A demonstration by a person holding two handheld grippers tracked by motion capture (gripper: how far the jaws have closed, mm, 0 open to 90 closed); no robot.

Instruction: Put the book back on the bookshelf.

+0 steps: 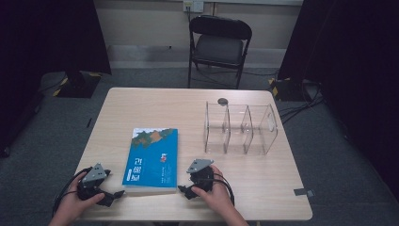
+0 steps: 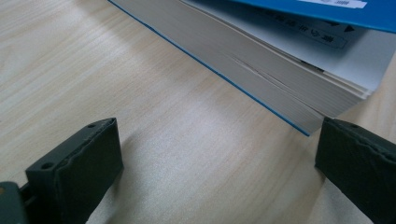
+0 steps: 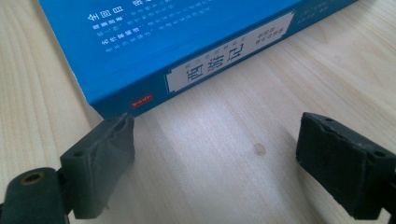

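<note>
Counter [image 1: 263, 188] carries a clear 3-slot organizer [image 1: 240, 128] at back right, well apart from the blue book [image 1: 151, 160] lying flat at front centre. Left tool [image 1: 102, 187] & right tool [image 1: 195, 181] flank the book's near corners, both released w/ jaws spread, prob. set to lift it; nothing between book & organizer.

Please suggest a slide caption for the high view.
Two hand-held grippers, left gripper and right gripper, flank a blue book beside a clear organizer.
</note>
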